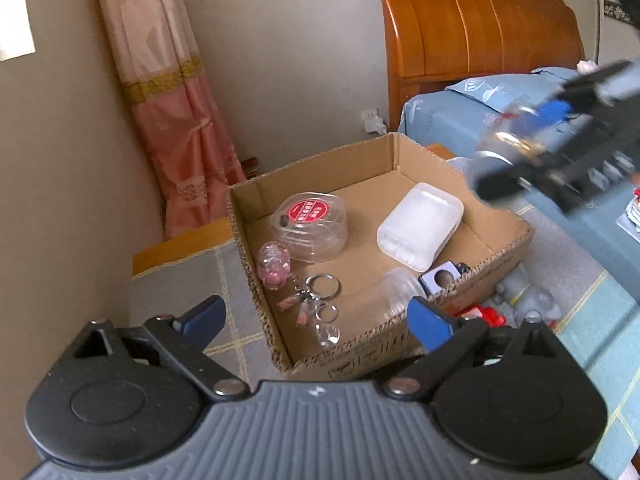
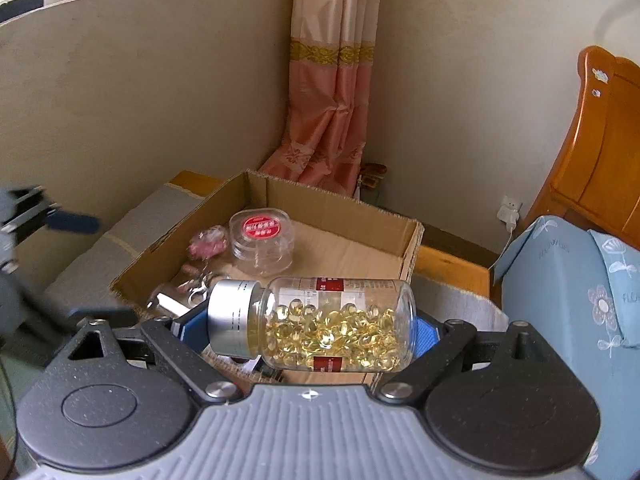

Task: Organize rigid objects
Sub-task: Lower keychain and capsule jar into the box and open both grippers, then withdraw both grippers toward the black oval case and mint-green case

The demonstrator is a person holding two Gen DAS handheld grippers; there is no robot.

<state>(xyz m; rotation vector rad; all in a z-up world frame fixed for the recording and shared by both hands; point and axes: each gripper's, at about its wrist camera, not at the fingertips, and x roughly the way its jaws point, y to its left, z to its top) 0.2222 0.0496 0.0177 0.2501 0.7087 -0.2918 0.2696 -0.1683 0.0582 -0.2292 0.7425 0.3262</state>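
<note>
Right gripper (image 2: 312, 322): it is clamping the capsule bottle (image 2: 316, 320) sideways, one pad on the silver cap, the other on the base, just over the near wall of the cardboard box (image 2: 340, 208).
Left gripper (image 1: 316, 318): it is standing spread wide with nothing between its pads, hovering at the near wall of the cardboard box above the keyring bundle (image 1: 316, 304).
Slip risk: the bottle is smooth clear plastic with a slick metallic cap; gripped end to end, it is likely sitting less securely than across its waist.
Landing risk: being round, it is likely going to roll once released, perhaps into the round clear container (image 2: 262, 242) with the red label deeper inside the box.
Crowding: the frosted rectangular tub (image 1: 420, 226), the pink glittery bottle charm (image 1: 274, 266) and the metal rings are already taking up floor space inside the box.
Box: corrugated card, open-topped, low-walled, so an edge knock could shift it.
</note>
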